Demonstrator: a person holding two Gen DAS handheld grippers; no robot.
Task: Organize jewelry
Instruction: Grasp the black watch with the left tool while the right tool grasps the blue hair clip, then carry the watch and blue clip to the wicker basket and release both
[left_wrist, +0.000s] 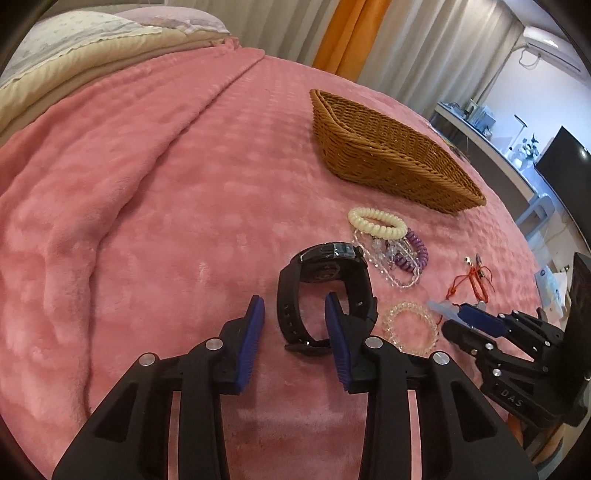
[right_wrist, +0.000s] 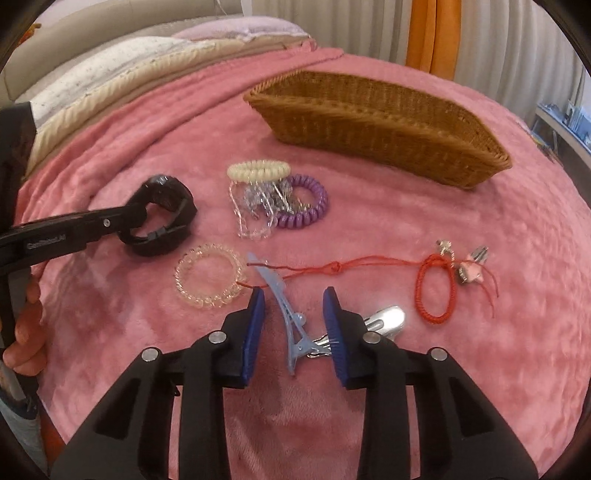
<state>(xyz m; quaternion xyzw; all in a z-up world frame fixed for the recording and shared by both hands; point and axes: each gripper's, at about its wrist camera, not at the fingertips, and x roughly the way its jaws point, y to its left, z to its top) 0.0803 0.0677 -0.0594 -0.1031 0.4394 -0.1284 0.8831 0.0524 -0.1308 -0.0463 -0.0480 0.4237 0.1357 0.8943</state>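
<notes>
A black watch (left_wrist: 325, 269) lies on the pink blanket. My left gripper (left_wrist: 295, 325) straddles its strap. Blanket shows between the strap and the left pad (left_wrist: 255, 332), so the jaws stand open around it. My right gripper (right_wrist: 293, 317) is open over a light blue hair clip (right_wrist: 288, 321), which lies between the pads without being pinched. A silver clip (right_wrist: 384, 321) sits just right of it. A clear spiral hair tie (right_wrist: 181, 280), a cream one (right_wrist: 258, 170), a purple one (right_wrist: 306, 206), clear bead strands (right_wrist: 255, 218) and a red cord bracelet (right_wrist: 419, 291) lie around.
A brown wicker basket (right_wrist: 369, 122) stands beyond the jewelry on the bed. Pillows (right_wrist: 110, 74) lie at the head end, top left. A person's hand (right_wrist: 26, 332) grips the left tool's handle. Curtains (left_wrist: 347, 33) and a desk (left_wrist: 498, 147) stand past the bed.
</notes>
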